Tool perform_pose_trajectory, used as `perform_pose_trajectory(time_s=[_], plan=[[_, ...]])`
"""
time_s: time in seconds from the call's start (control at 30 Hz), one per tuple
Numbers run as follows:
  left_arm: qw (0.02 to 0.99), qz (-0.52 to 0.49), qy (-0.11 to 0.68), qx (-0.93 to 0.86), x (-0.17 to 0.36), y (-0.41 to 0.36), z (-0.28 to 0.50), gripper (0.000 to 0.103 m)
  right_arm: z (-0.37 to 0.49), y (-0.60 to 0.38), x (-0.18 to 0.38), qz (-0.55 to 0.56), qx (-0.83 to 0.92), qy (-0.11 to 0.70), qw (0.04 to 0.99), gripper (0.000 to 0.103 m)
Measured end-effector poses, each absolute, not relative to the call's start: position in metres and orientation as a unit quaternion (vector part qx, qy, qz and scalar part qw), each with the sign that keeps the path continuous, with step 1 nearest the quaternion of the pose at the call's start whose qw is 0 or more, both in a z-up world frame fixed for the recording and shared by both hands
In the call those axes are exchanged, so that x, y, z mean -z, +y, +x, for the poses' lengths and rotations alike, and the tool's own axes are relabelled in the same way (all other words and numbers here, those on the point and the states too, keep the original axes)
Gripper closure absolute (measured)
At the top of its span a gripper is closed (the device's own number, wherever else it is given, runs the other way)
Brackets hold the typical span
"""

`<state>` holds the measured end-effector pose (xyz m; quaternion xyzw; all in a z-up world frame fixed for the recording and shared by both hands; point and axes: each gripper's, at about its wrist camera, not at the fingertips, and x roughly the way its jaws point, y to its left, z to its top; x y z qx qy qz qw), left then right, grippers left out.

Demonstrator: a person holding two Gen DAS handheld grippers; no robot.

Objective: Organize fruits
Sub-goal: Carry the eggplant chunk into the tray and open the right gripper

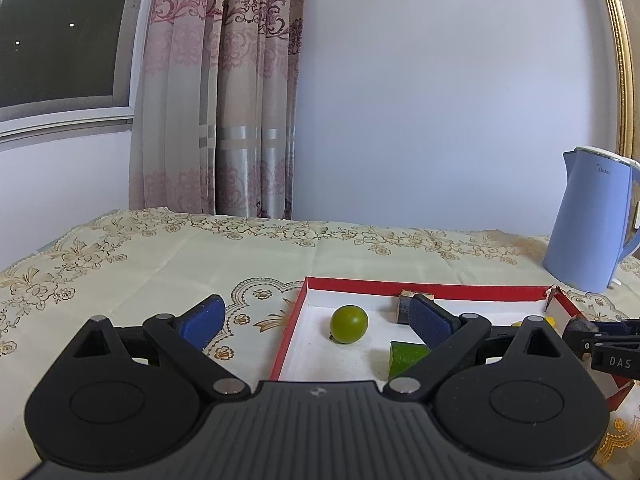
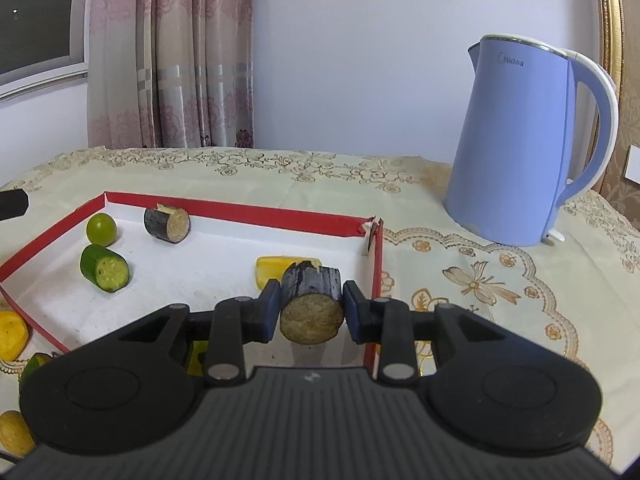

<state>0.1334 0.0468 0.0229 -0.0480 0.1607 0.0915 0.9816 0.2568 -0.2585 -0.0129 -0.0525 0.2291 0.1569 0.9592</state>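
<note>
While my right gripper (image 2: 311,306) hangs over the near right part of the red-walled tray (image 2: 240,210), its two blue pads are clamped on a dark-skinned cylinder chunk (image 2: 311,300), cut face pale and fibrous, turned toward the camera. Chunk is off the tray floor, held between the pads, just in front of a yellow piece (image 2: 276,266) lying inside the tray near the right wall.

Rest of tray, right wrist view: second dark chunk (image 2: 168,224) close to the back wall, round green fruit (image 2: 101,229) in the back left corner, green cut cylinder (image 2: 105,268) just in front of it, apart from it. White floor, torn back right corner.

Outside the tray on the left, on the floral tablecloth (image 2: 460,272): yellow piece (image 2: 12,334) next to the tray wall, a green bit (image 2: 34,364) below it half hidden by my gripper, another yellowish piece (image 2: 14,432) at the frame edge.

My left gripper (image 1: 316,320): fingers wide apart, nothing between them. Left pad over the cloth outside the tray, right pad over the tray interior. Through the gap I see the round green fruit (image 1: 349,324) and part of the green cylinder (image 1: 404,358). Right gripper (image 1: 600,344) shows at the right edge there.

Blue kettle (image 2: 520,148) stands on the cloth behind and right of the tray, apart from it. Curtain (image 2: 172,52) and window (image 2: 36,12) behind.
</note>
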Motion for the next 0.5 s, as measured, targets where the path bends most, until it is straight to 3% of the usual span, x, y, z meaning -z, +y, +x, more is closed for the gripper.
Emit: perform_pose_trajectory(time_s=[0.33,0.37,0.43,0.5], plan=[[0.981,-0.065,0.163,-0.087,-0.023,0.052,0.133,0.004,0.252,-0.263,0.009,-0.035,-0.160,0.220,0.962,0.069],[0.981,-0.066,0.162,-0.086,-0.023,0.053,0.133,0.004,0.250,-0.264,0.007,-0.031,-0.161,0.214,0.963,0.065],[0.981,-0.066,0.161,-0.088,-0.023,0.054,0.133,0.001,0.242,-0.265,0.002,-0.026,-0.165,0.196,0.966,0.040],[0.981,-0.064,0.157,-0.093,-0.023,0.054,0.132,0.000,0.233,-0.264,-0.002,-0.024,-0.178,0.182,0.967,0.024]])
